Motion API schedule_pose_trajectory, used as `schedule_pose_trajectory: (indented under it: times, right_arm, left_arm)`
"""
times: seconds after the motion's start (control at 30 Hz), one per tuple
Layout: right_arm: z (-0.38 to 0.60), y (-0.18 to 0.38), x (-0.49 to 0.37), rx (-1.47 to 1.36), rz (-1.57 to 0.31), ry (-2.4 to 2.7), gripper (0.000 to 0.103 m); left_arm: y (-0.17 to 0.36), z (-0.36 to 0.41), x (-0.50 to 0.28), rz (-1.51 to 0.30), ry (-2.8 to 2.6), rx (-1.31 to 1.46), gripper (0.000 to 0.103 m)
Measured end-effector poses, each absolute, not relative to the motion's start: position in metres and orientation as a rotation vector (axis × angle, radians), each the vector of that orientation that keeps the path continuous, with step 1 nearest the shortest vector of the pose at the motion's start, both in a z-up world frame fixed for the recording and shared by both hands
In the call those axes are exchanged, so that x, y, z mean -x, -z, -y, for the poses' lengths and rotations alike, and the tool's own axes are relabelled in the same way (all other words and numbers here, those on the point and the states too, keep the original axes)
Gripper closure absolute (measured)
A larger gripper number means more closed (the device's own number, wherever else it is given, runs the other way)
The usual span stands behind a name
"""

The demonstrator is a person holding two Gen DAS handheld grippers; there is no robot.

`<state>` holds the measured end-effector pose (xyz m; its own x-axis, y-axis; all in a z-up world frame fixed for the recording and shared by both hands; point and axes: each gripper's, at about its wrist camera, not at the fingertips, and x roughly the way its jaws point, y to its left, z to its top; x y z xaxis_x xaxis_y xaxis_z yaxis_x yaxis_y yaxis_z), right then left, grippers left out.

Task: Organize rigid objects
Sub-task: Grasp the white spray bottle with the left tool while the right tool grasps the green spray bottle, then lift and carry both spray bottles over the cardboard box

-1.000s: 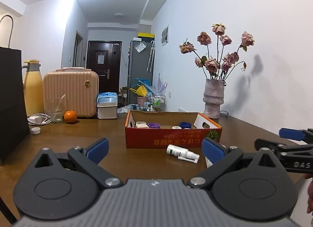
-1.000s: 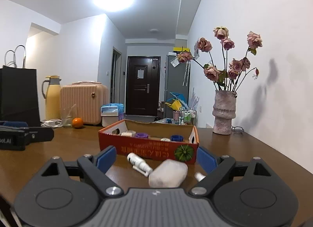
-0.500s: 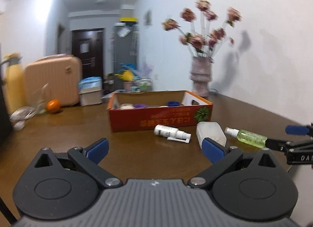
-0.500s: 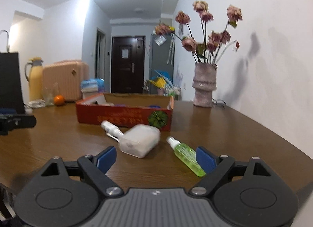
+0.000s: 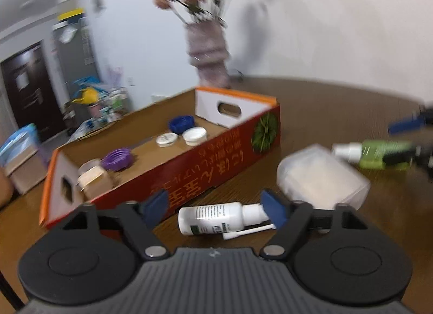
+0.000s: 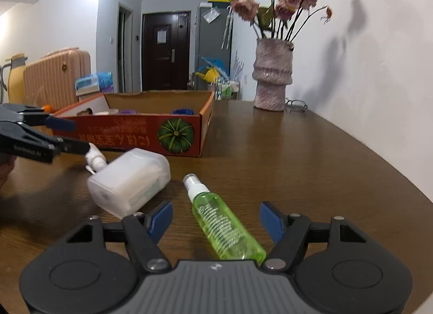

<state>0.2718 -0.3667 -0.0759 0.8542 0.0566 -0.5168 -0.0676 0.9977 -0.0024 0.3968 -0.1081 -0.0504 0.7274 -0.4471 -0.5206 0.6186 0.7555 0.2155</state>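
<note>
Two grippers are closing in with jaws narrowing but gripping nothing: the left gripper [image 5: 216, 207] is straddling the white spray bottle [image 5: 213, 216] lying just before the red cardboard box [image 5: 205, 162]. The right gripper [image 6: 215, 219] is straddling the green spray bottle [image 6: 224, 226], right of the translucent plastic case [image 6: 130, 178].

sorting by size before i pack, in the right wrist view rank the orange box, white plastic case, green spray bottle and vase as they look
1. orange box
2. vase
3. white plastic case and green spray bottle: too alike to rank; both lie nearest the camera, which inflates them.
</note>
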Motion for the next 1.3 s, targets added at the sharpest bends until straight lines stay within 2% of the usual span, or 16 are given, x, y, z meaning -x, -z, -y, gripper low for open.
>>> schedule_pose_trajectory:
  times: [0.13,0.2,0.23,0.27,0.33,0.37,0.5,0.57,0.63,0.7,0.73,0.77,0.8,0.87,0.93,1.3]
  right_arm:
    - [0.367,0.083,-0.29,0.014,-0.574,-0.105,0.033]
    - [0.367,0.087,-0.297,0.004,-0.59,-0.113,0.034]
    - [0.366,0.088,-0.301,-0.001,-0.6,-0.113,0.037]
    - [0.366,0.089,-0.302,-0.006,-0.605,-0.112,0.045]
    - [0.368,0.089,-0.305,-0.033,-0.615,-0.117,0.057]
    - [0.37,0.089,-0.306,-0.046,-0.615,-0.114,0.062]
    - [0.374,0.091,-0.304,-0.077,-0.619,-0.109,0.065]
    - [0.374,0.092,-0.304,-0.076,-0.622,-0.108,0.065]
    - [0.373,0.092,-0.307,-0.077,-0.624,-0.107,0.065]
    - [0.37,0.092,-0.309,-0.071,-0.631,-0.112,0.065]
    - [0.367,0.093,-0.31,-0.066,-0.637,-0.114,0.065]
    - [0.365,0.093,-0.31,-0.058,-0.638,-0.113,0.065]
    - [0.364,0.093,-0.311,-0.047,-0.641,-0.108,0.065]
    - [0.362,0.093,-0.312,-0.041,-0.643,-0.102,0.065]
    - [0.361,0.093,-0.311,-0.034,-0.642,-0.087,0.073]
    - [0.34,0.091,-0.283,-0.156,-0.626,-0.121,0.073]
  left_arm:
    - [0.063,0.11,-0.419,-0.505,0.719,-0.421,0.02]
    - [0.067,0.111,-0.431,-0.56,0.767,-0.414,0.025]
    - [0.069,0.111,-0.433,-0.574,0.772,-0.404,0.029]
    - [0.07,0.111,-0.432,-0.591,0.781,-0.399,0.046]
    - [0.071,0.112,-0.424,-0.638,0.788,-0.391,0.055]
    - [0.07,0.11,-0.418,-0.655,0.797,-0.371,0.055]
    - [0.065,0.107,-0.39,-0.659,0.833,-0.324,0.051]
    - [0.062,0.11,-0.384,-0.641,0.839,-0.311,0.038]
    - [0.064,0.118,-0.388,-0.65,0.811,-0.303,0.034]
    - [0.069,0.127,-0.395,-0.673,0.766,-0.303,0.042]
    - [0.072,0.128,-0.399,-0.695,0.751,-0.293,0.052]
    - [0.072,0.127,-0.399,-0.686,0.73,-0.275,0.068]
    - [0.072,0.125,-0.398,-0.688,0.718,-0.254,0.072]
    - [0.07,0.117,-0.392,-0.701,0.712,-0.187,0.072]
    - [0.072,0.108,-0.379,-0.701,0.695,-0.163,0.072]
    - [0.058,0.051,-0.298,-0.606,0.513,0.078,0.076]
